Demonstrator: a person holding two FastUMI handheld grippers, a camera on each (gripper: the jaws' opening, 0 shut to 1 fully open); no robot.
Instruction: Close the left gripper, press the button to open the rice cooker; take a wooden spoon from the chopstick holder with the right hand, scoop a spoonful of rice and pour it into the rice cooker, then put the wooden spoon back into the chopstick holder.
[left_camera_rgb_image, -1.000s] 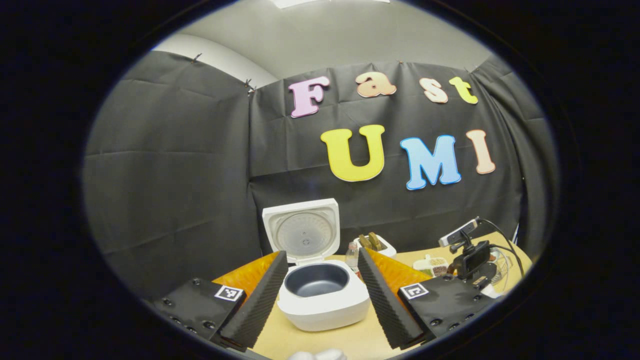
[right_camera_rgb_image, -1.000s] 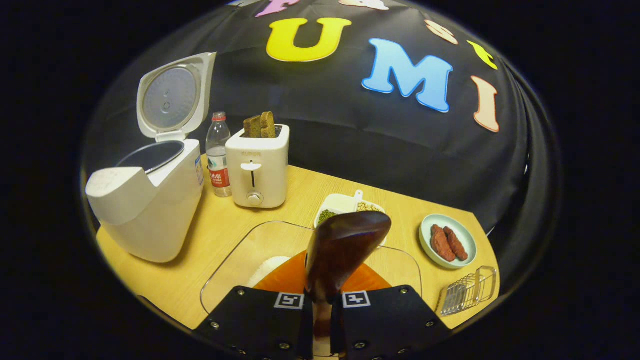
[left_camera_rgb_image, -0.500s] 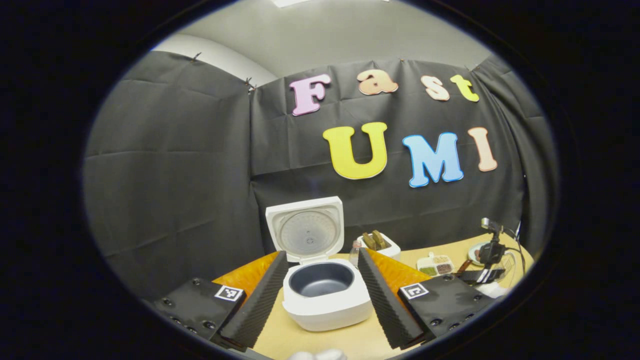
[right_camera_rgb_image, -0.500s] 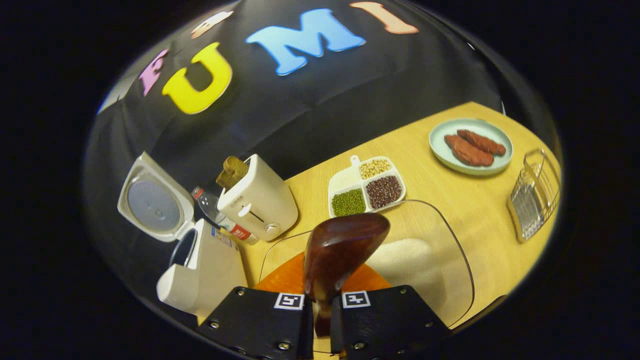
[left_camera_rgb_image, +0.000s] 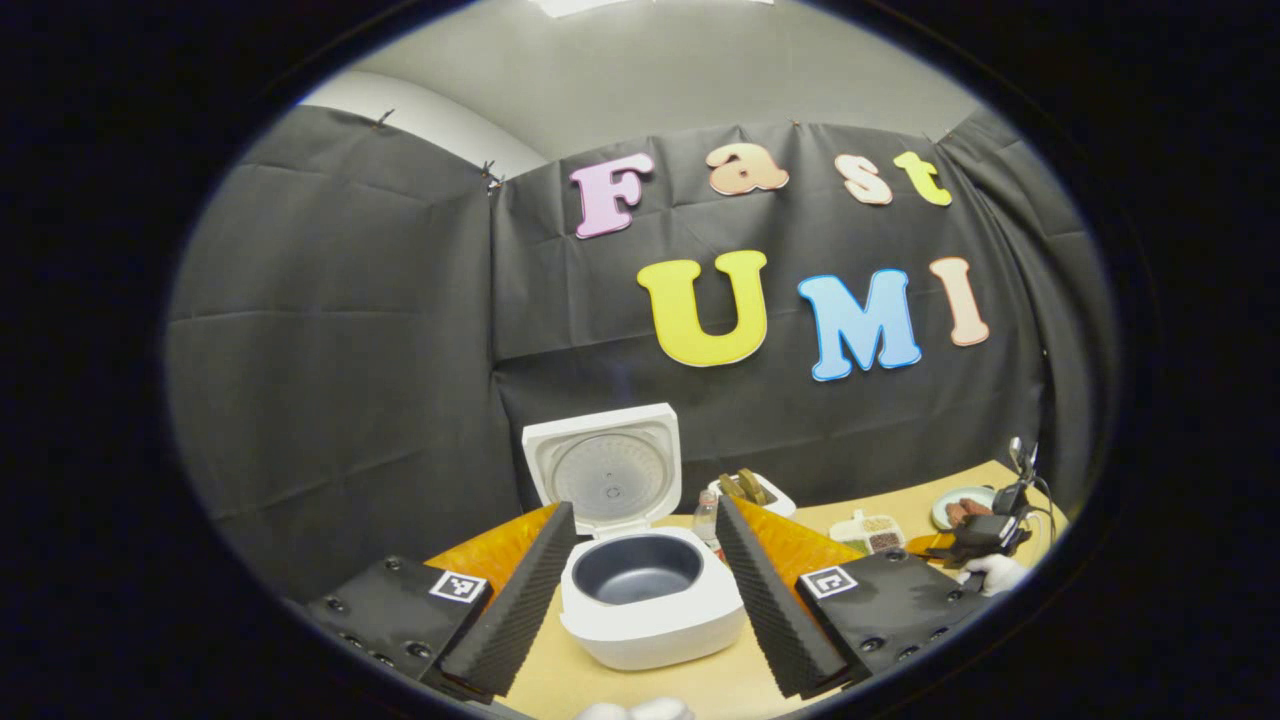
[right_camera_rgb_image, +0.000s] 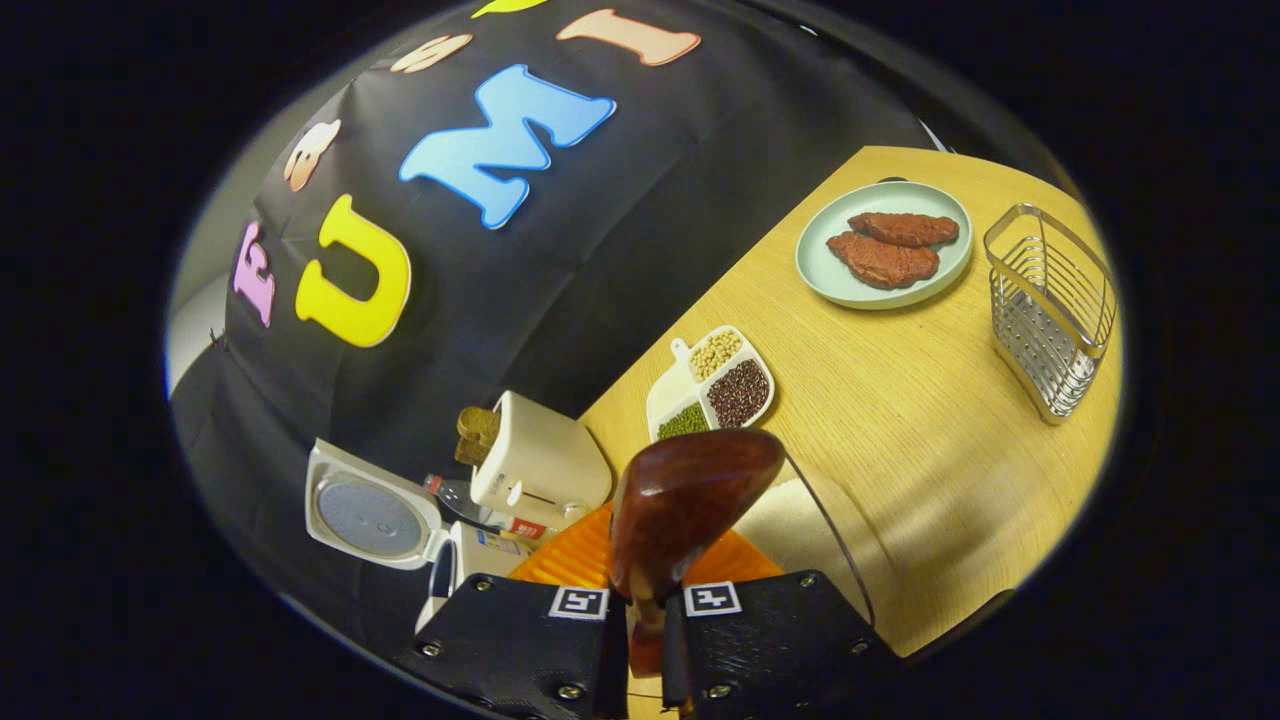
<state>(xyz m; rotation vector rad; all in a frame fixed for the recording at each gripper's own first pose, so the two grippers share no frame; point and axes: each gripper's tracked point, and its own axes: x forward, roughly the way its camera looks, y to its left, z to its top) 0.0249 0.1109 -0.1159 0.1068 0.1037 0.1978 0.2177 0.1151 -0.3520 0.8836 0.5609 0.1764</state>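
The white rice cooker (left_camera_rgb_image: 650, 625) stands with its lid (left_camera_rgb_image: 608, 470) up and its dark inner pot bare. My left gripper (left_camera_rgb_image: 645, 512) is open, held short of the cooker, which shows between its fingers. My right gripper (right_camera_rgb_image: 645, 625) is shut on the handle of a dark wooden spoon (right_camera_rgb_image: 690, 495), whose bowl points forward over a clear container of rice (right_camera_rgb_image: 795, 512). That view is rolled hard to one side. The wire chopstick holder (right_camera_rgb_image: 1050, 305) stands on the table at the far right. The cooker (right_camera_rgb_image: 445, 570) lies low at the left there. A gloved hand (left_camera_rgb_image: 992, 572) holds the right gripper (left_camera_rgb_image: 985, 532).
A white toaster (right_camera_rgb_image: 540, 465) with bread and a water bottle (right_camera_rgb_image: 480, 505) stand beside the cooker. A divided dish of beans (right_camera_rgb_image: 715, 380) and a plate of meat (right_camera_rgb_image: 885, 245) sit on the wooden table (right_camera_rgb_image: 930, 420) between the rice container and the holder.
My right gripper has rolled further with the spoon and now hangs over the rice container's right end. The left gripper has hardly moved.
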